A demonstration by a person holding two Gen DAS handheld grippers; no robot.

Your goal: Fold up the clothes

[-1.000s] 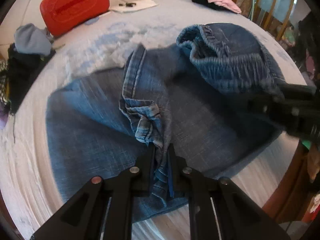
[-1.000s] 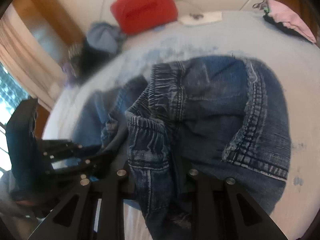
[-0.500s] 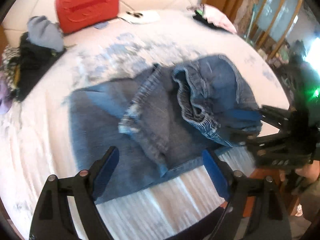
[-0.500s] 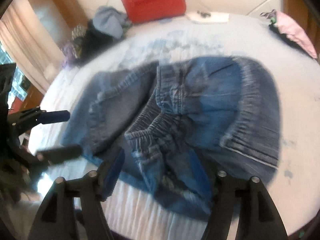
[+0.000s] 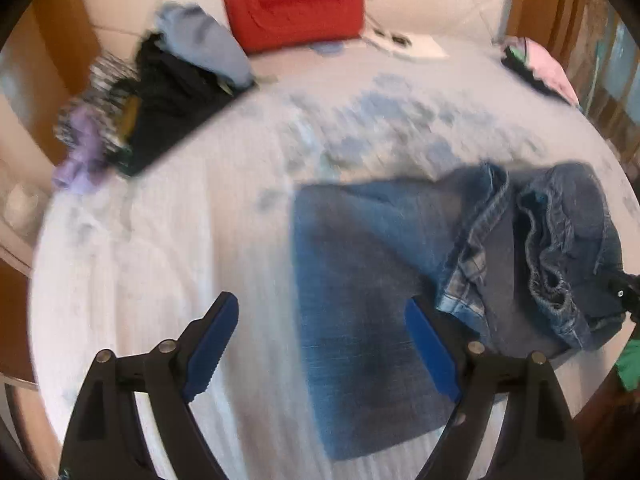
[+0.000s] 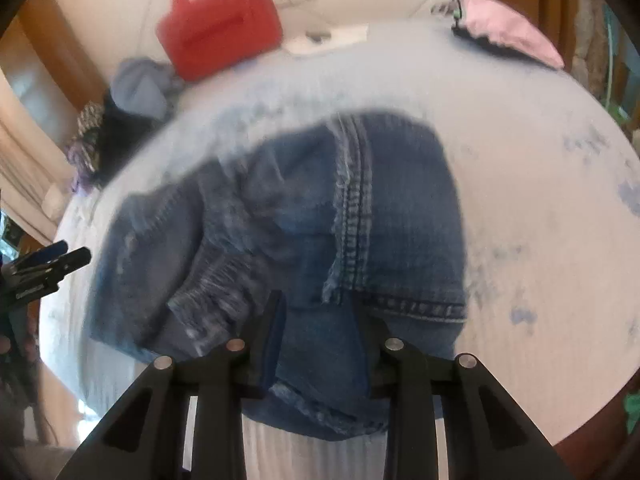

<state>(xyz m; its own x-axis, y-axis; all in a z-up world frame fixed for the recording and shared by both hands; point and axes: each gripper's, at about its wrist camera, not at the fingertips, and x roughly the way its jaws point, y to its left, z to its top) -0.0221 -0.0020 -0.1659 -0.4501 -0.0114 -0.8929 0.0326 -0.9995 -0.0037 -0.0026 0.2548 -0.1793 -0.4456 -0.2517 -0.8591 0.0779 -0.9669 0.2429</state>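
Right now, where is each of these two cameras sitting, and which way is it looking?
Left wrist: sits on the left gripper, looking down along its open fingers at the jeans on the bed; the right gripper's tip shows at the right edge.
Right wrist: sits on the right gripper, looking down at the jeans, denim between its closing jaws; the left gripper shows at the left edge.
Shared: jeans, bed, red case, clothes pile.

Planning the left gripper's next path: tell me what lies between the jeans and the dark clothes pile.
Left wrist view: only bare, blue-smudged white sheet lies between the jeans and the dark clothes pile.
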